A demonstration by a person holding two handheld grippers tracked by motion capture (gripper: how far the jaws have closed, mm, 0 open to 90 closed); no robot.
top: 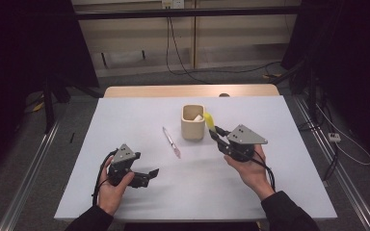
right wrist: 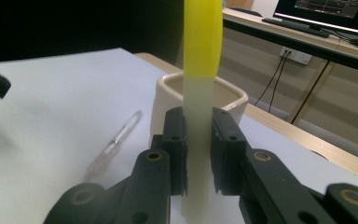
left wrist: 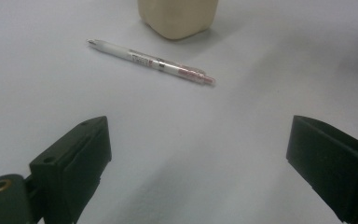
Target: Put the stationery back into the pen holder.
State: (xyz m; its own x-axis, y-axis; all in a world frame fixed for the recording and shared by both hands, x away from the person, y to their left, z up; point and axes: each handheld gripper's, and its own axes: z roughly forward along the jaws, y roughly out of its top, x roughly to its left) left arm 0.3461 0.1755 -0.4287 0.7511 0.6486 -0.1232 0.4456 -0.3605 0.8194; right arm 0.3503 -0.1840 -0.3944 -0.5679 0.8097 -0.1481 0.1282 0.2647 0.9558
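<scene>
We find the right tongs [top: 215, 131] clenched on a marker with a yellow cap [right wrist: 200, 93]. In the right gripper view the two black jaws press on the pale barrel from either side, and the barrel runs straight up between them, its yellow end farthest from the hand. In the high view the marker's long axis slants away from the person and toward the cup [top: 193, 122], with the yellow end raised just beside the cup's right rim and the pale end down in the grip. The marker is off the tabletop [top: 125, 120], carried by the tongs alone. Whether the yellow end touches the cup's rim we cannot tell.

The cup is beige with a squarish mouth and stands upright near the middle of the tabletop; something pale lies inside it, which we cannot identify.

A pen [top: 171, 142] with a clear barrel and reddish grip lies flat on the tabletop just left of the cup. Its long axis runs roughly away from the person, slightly skewed, with the reddish end nearer the person. It touches neither the cup nor either gripper.

The left tongs [top: 147, 175] are released: in the left gripper view the jaws stand wide apart with bare tabletop between them, low over the surface, facing the pen and the cup beyond it.
</scene>
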